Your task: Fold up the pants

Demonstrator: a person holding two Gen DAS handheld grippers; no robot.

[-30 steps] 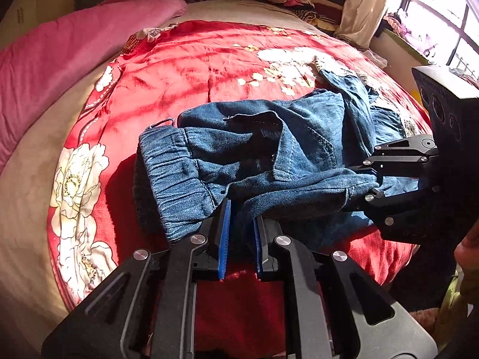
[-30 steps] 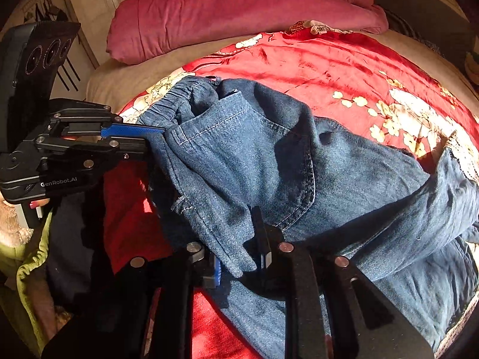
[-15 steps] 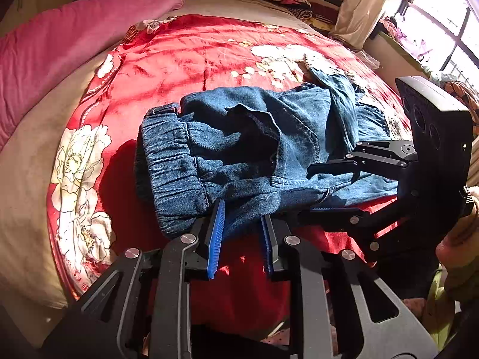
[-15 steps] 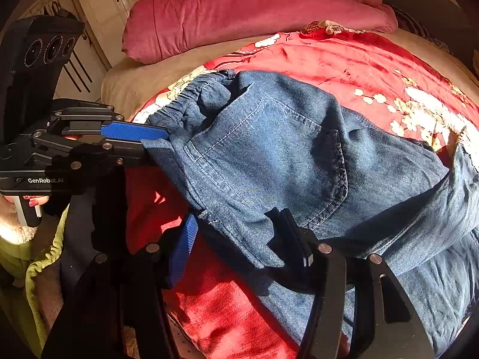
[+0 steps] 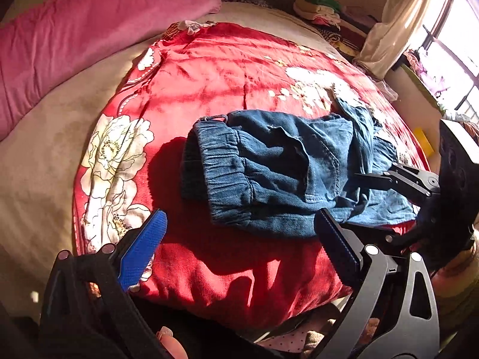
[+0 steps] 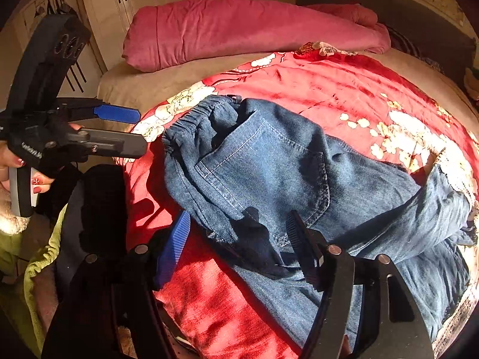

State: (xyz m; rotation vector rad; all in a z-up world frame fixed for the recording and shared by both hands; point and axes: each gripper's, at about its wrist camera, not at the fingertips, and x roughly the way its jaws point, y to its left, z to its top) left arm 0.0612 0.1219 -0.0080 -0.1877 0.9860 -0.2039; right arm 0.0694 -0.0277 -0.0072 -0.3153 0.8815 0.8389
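— Pants (image 5: 284,173) lie bunched on the red bedspread (image 5: 227,71), waistband left, legs trailing right.
— And both tongs?
— Left tongs (image 5: 239,239) and right tongs (image 6: 236,239) have just been opening; both released, nothing gripped, denim just beyond them, right pair nearer.

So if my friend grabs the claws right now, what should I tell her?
Left claw: open, jaws just sprang wide, holding nothing, just off the pants' waistband end.
Right claw: open, jaws just been opening; a denim fold lies between them but isn't pinched.
Pants: rumpled heap on the red flowered blanket, elastic waistband toward the pink quilt, legs bunched toward the window side.
Done: pants set down and let go.
Left: smooth them flat, line up the legs, then fold.
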